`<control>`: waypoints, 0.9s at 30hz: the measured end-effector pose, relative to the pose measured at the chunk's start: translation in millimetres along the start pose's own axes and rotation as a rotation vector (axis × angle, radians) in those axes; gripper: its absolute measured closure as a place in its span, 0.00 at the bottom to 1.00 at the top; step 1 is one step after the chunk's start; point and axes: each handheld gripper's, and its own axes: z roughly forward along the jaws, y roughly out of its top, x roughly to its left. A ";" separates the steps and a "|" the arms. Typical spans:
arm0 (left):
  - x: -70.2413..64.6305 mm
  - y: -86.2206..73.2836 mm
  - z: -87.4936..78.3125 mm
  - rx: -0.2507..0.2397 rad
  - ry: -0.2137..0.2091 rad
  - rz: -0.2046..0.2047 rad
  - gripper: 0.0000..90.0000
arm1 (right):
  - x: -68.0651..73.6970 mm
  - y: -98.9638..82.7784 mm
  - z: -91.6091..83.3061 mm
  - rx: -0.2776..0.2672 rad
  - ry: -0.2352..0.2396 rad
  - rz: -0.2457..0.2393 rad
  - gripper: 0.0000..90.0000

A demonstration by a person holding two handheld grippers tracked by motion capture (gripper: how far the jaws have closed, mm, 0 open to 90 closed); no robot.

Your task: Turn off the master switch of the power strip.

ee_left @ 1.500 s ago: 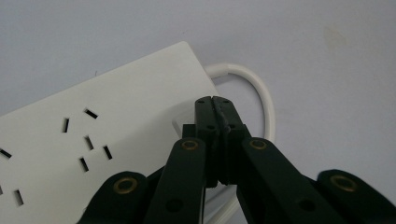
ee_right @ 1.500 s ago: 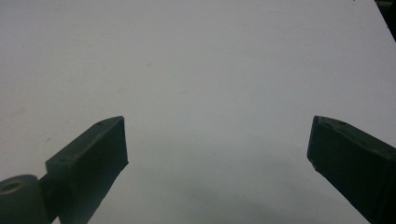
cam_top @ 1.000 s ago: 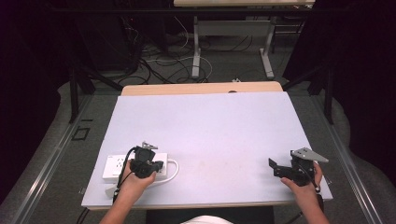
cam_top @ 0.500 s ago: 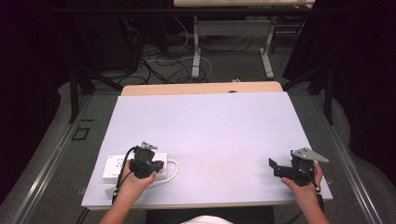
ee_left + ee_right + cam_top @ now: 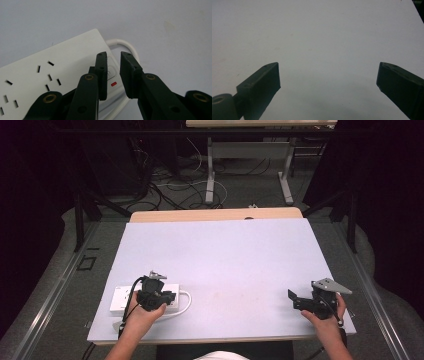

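Nothing has shifted since earlier: left gripper [image 5: 113,75] hovers with jaws nearly closed, holding nothing, over the white power strip's [image 5: 121,297] switch [image 5: 111,71] at the desk's [image 5: 225,255] near-left; right gripper [image 5: 300,301] near-right, jaws spread wide, empty.

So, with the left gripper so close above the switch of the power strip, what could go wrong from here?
1. The left gripper has its jaws nearly closed over the switch. They may slip off it and hit the red light or the white cable instead.
2. The power strip lies loose near the table edge. A hard push could slide it, because the right gripper is far away, open, and does not hold it.
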 end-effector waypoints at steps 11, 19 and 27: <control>3.5 0.5 -5.5 -0.025 -0.002 -0.021 0.74 | 0.1 0.3 -0.8 0.011 -0.004 0.003 0.05; 7.1 0.6 -8.9 -0.043 0.008 -0.022 0.66 | -0.1 0.2 -0.6 0.009 -0.005 0.002 0.05; 10.4 0.8 -11.8 -0.056 0.032 -0.015 0.56 | -0.8 0.2 -0.4 0.009 -0.003 -0.006 0.05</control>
